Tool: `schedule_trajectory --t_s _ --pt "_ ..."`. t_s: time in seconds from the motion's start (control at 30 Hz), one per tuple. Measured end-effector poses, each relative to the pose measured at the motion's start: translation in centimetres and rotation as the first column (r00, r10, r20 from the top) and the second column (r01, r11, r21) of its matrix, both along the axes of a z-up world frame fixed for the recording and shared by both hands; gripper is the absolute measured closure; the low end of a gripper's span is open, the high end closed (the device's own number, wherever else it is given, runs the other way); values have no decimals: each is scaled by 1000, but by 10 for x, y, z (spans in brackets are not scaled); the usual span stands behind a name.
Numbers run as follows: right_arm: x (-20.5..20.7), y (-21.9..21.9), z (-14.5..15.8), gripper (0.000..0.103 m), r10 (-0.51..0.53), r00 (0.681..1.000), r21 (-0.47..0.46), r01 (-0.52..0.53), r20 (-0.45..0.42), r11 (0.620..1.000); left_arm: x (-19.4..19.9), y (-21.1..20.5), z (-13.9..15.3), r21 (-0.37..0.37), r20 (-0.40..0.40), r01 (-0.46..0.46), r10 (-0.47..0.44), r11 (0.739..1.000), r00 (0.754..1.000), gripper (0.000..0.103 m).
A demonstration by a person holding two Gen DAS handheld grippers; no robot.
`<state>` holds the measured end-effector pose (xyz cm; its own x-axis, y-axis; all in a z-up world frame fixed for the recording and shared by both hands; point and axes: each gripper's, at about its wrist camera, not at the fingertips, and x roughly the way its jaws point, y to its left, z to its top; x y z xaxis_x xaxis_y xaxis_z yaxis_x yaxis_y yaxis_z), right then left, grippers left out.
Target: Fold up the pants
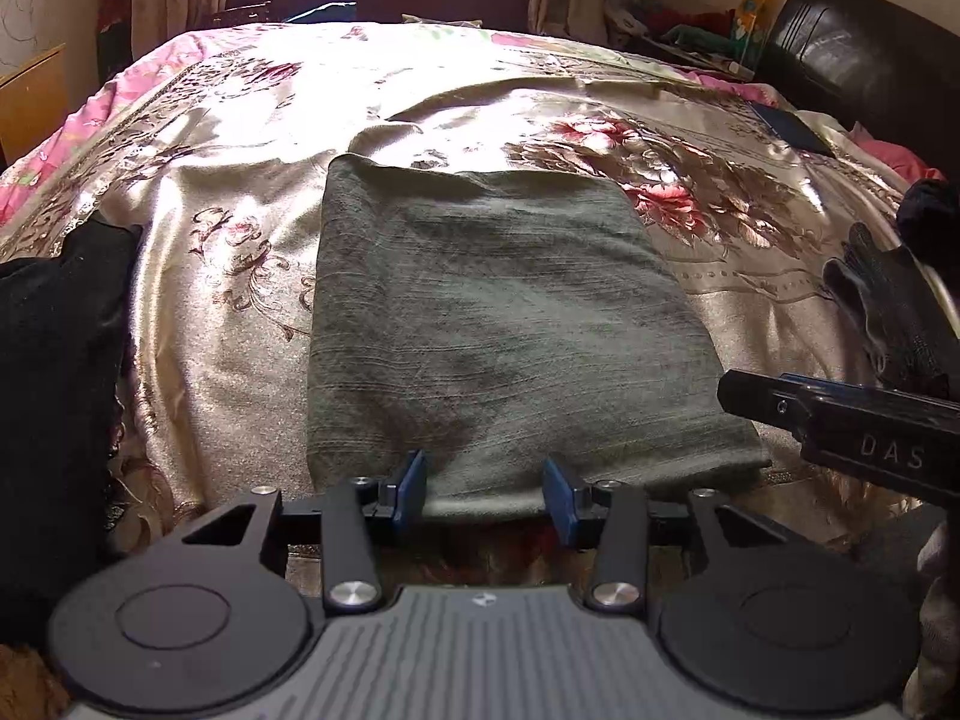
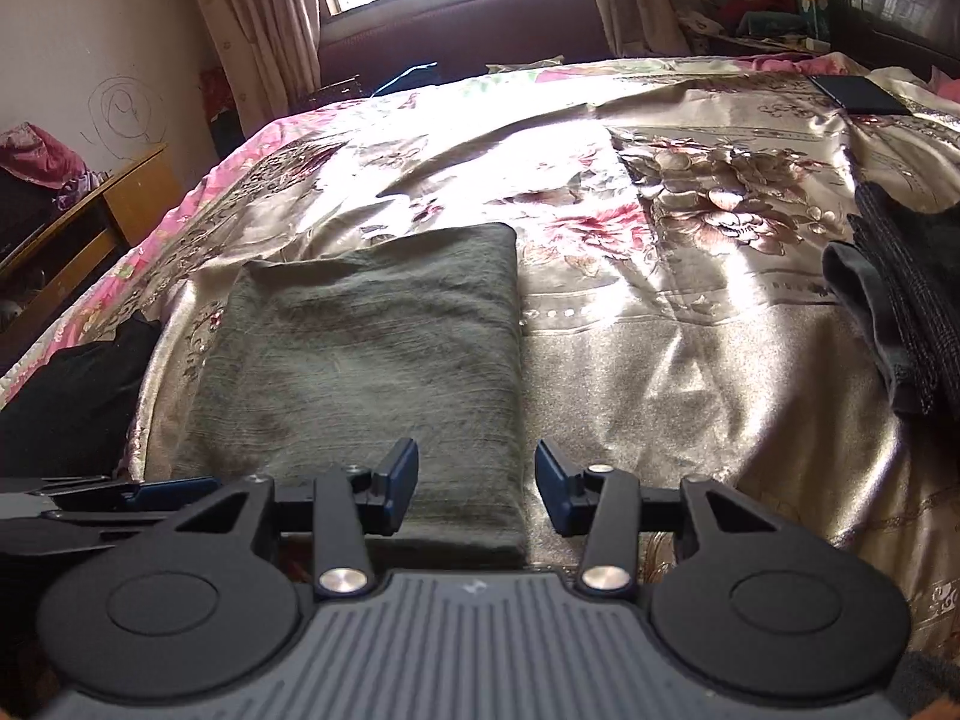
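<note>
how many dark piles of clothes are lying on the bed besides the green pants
2. One black pile sits at the bed's left edge, left of the folded green pants. Another dark pile lies at the right edge. Each is partly cropped; more may be out of frame.

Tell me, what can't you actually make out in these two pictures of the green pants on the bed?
- Near edge of the pants: both wrist views, hidden behind the open left gripper and right gripper.
- Layers inside the fold: covered by the top layer.
- Black clothing: left wrist view, cut off by the left edge.
- Dark flat object on the bedspread: too small to identify.
</note>
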<state>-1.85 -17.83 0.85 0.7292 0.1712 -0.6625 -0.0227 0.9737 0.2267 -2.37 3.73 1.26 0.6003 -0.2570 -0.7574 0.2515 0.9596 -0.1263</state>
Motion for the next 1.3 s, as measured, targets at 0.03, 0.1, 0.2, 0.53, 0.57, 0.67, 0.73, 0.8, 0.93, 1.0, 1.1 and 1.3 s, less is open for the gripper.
schedule_trajectory --t_s 0.03,0.1,0.2,0.53,0.57,0.67,0.73,0.8,0.93,1.0,1.1,1.3 --pt "-4 4 1 59 13 1000 6 -13 -6 1000 -2 -2 1 6 6 2 -2 1000 1000 43" --pt "-7 8 1 58 30 999 12 -30 -14 999 -4 -2 2 11 21 4 -4 1000 1000 43" --pt "-2 10 -8 57 17 997 -14 -18 -75 1000 -8 3 7 -11 44 -10 11 1000 999 41" --pt "9 -8 -18 57 -83 991 5 84 -102 996 -7 7 7 -17 30 -40 41 999 999 38" --pt "7 -6 -16 57 -70 994 0 70 -85 998 -8 6 7 -6 38 -41 42 999 998 38" --pt "2 -1 -11 57 -40 998 -3 40 -57 999 -11 4 9 5 58 -43 43 999 997 35" --pt "-1 0 -9 57 -28 998 6 28 -52 1000 -13 3 11 19 70 -51 50 998 996 24" --pt "-6 3 -4 57 -17 999 10 17 -32 1000 -17 1 16 43 104 -66 61 997 993 17" --pt "-11 6 1 53 3 1000 10 -3 -4 1000 -27 -2 22 66 157 -89 78 994 984 2" --pt "-9 4 0 53 1 1000 21 -1 -16 1000 -30 -4 24 78 188 -97 81 992 979 0" --pt "-10 1 0 53 -3 1000 45 4 -25 999 -29 -4 27 101 203 -118 96 988 974 0" --pt "-9 5 -2 53 17 999 35 -16 -38 999 -22 4 23 54 160 -137 127 989 979 0"
